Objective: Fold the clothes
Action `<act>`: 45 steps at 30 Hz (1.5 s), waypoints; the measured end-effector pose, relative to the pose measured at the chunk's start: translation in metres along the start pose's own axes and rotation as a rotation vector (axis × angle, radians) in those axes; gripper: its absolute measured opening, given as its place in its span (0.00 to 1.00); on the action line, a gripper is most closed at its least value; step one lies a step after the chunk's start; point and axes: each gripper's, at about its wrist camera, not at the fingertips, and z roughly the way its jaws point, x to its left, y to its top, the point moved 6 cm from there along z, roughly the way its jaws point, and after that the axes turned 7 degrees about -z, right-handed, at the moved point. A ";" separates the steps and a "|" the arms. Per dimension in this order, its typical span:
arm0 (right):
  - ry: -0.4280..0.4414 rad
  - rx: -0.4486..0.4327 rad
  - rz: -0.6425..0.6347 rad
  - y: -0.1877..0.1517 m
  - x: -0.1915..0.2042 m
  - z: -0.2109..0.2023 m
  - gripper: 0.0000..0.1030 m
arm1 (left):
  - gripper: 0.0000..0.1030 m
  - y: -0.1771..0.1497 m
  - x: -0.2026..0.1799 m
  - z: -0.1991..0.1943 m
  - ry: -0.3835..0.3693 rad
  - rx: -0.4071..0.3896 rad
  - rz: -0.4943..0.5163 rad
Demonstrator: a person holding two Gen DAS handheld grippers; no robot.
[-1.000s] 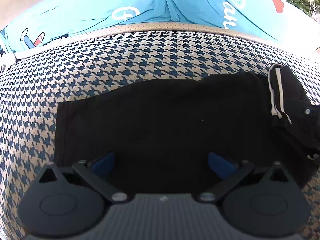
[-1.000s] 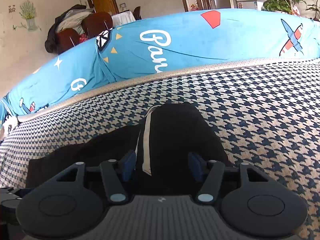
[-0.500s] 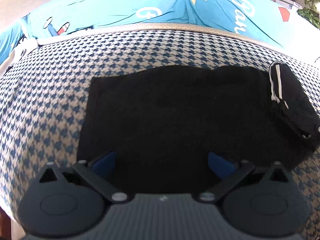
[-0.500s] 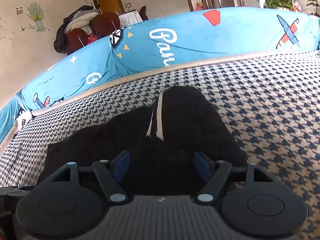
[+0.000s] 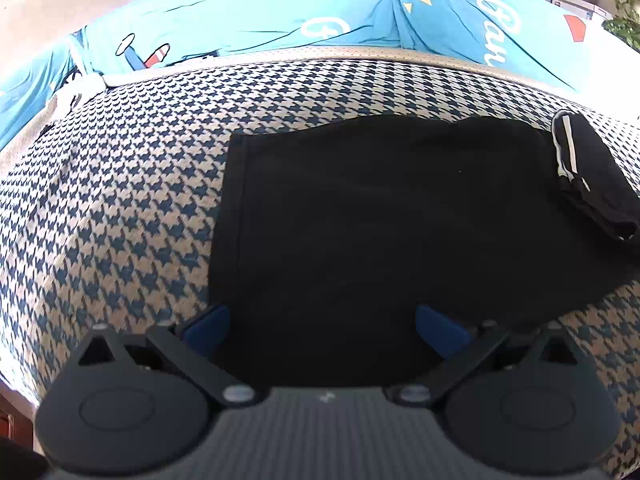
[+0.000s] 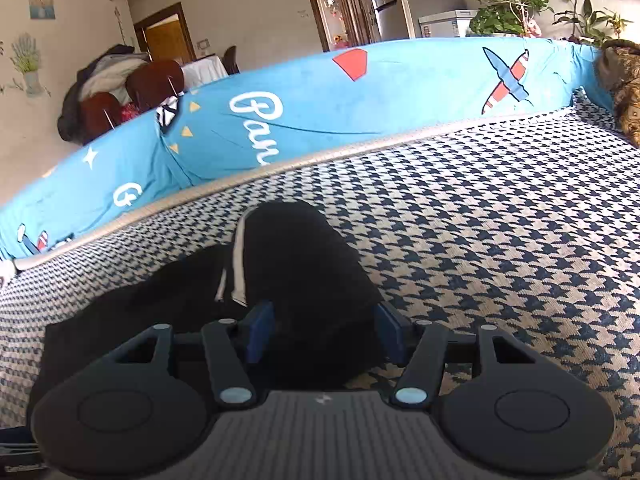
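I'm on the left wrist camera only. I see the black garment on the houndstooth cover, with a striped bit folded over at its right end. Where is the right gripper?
Observer: The right gripper is open at that striped fold, whose near end lies between its fingers.
Operator: What lies on the sofa beyond the fold?
Observer: Only houndstooth cover, up to a brown patterned cushion at the far end.
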 end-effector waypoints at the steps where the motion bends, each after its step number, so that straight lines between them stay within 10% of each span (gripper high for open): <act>1: -0.010 0.008 -0.014 -0.001 0.001 0.002 0.56 | 1.00 -0.001 0.002 0.000 -0.002 0.002 -0.006; 15: -0.072 -0.004 -0.122 -0.008 0.010 0.004 0.61 | 1.00 -0.004 0.028 -0.007 0.016 -0.002 -0.072; 45: 0.694 -0.039 -0.677 -0.081 0.198 -0.059 0.55 | 1.00 0.021 0.083 -0.004 -0.137 0.148 -0.260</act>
